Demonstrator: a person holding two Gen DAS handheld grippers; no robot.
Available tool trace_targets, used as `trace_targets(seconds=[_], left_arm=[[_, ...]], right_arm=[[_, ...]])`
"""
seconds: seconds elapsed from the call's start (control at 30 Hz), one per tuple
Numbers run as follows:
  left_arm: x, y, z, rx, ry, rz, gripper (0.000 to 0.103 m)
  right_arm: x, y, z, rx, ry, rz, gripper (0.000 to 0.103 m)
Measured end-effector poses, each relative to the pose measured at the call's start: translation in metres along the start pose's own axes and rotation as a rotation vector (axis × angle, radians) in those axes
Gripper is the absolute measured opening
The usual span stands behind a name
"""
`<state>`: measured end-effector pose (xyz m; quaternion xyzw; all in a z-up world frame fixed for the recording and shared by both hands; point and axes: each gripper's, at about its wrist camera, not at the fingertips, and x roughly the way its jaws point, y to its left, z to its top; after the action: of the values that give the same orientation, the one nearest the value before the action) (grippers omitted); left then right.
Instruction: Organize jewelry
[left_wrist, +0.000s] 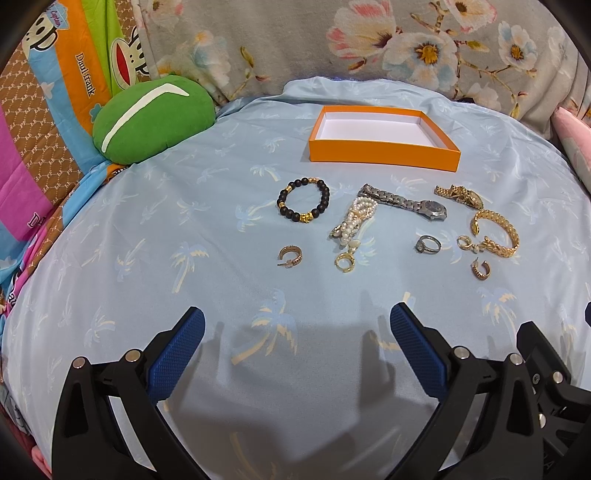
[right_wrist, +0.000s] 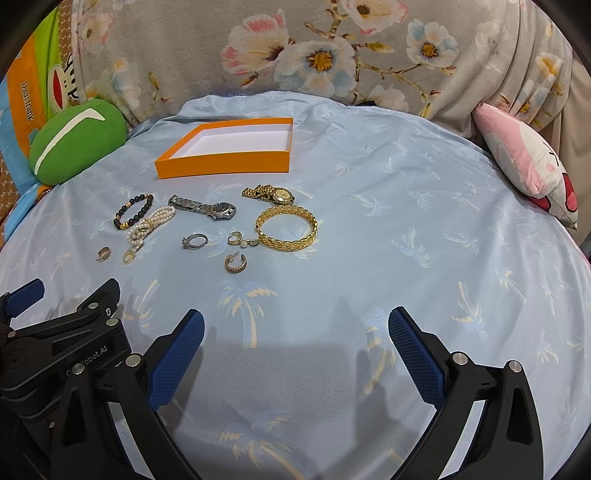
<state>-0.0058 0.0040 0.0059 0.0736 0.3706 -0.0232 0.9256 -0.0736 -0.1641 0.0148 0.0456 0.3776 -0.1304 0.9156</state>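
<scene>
An empty orange box (left_wrist: 384, 152) (right_wrist: 221, 162) with a white inside sits at the back of the blue cloth. In front of it lie a black bead bracelet (left_wrist: 303, 199) (right_wrist: 133, 211), a pearl bracelet (left_wrist: 354, 218) (right_wrist: 149, 225), a silver watch (left_wrist: 406, 203) (right_wrist: 203, 207), a gold watch (left_wrist: 460, 195) (right_wrist: 269, 194), a gold bangle (left_wrist: 496, 233) (right_wrist: 287, 227), a silver ring (left_wrist: 428, 244) (right_wrist: 194, 241) and several gold earrings (left_wrist: 290, 256) (right_wrist: 235, 263). My left gripper (left_wrist: 297, 325) is open and empty, short of the jewelry. My right gripper (right_wrist: 295, 326) is open and empty beside it.
A green cushion (left_wrist: 151, 118) (right_wrist: 75, 142) lies at the back left. A pink plush (right_wrist: 528, 162) lies at the right edge. Floral fabric (left_wrist: 406, 44) rises behind the cloth. The left gripper's body (right_wrist: 62, 332) shows at the right wrist view's lower left.
</scene>
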Motion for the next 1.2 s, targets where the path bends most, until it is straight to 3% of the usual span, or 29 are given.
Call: trace_targets(seconds=[1.07,1.2], left_arm=[[-0.0001,-0.0003,0.0002,0.0,-0.001,0.001,0.098],[0.0,0.0014,0.0002,-0.007,0.001,-0.005,0.098]], right_arm=[[0.0028,-0.0002,-0.0015,0.001,0.001,0.003,0.098],[0.0014,-0.0052,0.0002,0.021,0.009,0.043,0.098]])
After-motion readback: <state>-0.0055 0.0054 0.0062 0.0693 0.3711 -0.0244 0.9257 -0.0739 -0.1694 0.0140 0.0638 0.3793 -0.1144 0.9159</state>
